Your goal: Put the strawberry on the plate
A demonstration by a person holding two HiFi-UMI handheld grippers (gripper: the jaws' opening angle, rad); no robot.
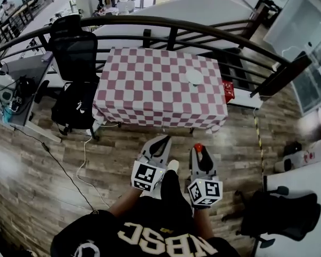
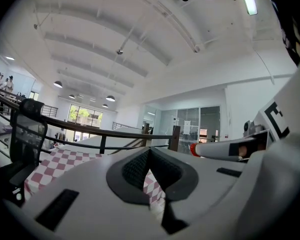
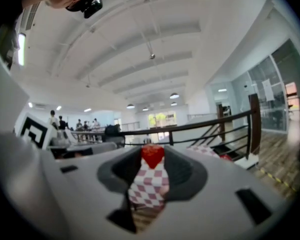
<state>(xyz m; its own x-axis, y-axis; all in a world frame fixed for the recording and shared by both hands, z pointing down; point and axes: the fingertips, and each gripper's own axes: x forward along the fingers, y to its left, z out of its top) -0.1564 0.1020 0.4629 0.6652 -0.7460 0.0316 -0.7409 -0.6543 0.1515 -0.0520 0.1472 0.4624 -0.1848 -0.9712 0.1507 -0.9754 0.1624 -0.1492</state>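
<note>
Carry step: right gripper (image 1: 199, 153) clamps the strawberry (image 3: 152, 155) at its tips, left gripper (image 1: 164, 141) closed on nothing (just along for the ride). Next: reach the plate (image 1: 195, 77) on the table (image 1: 144, 90), well ahead

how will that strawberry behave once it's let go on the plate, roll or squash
The strawberry looks small and light, pinched at the tips of the right hand-held gripper, so it probably needs little squeeze. Its rounded, tapered shape may let it roll a little on the white plate.
</note>
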